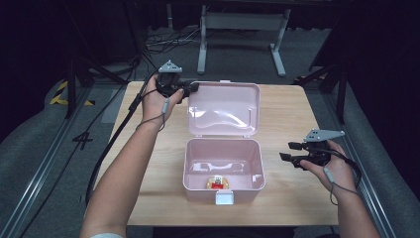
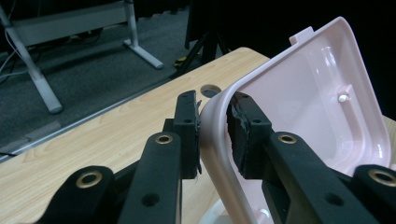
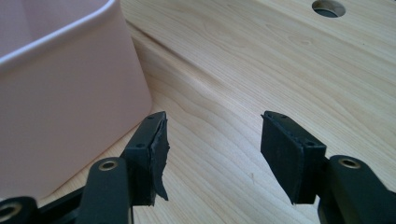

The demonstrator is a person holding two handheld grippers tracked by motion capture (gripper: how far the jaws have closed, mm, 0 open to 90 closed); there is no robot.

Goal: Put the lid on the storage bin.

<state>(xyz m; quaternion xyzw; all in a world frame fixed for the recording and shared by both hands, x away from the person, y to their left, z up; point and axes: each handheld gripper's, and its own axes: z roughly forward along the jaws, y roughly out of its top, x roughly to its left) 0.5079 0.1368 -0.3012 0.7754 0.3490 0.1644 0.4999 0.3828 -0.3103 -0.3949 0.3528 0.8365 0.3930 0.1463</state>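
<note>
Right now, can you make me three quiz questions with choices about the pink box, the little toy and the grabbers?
1. Where is the small toy?
A. inside the box
B. on the lid
C. on the floor

2. What colour is the box?
A. blue
B. pink
C. green

3. What is the left hand-held gripper doing?
A. hanging open
B. holding the toy
C. pinching the lid

Answers: 1 A, it lies on the box's bottom. 2 B, box and lid are pink. 3 C, its jaws press both sides of the lid's rim; the right hand-held gripper is open.
</note>
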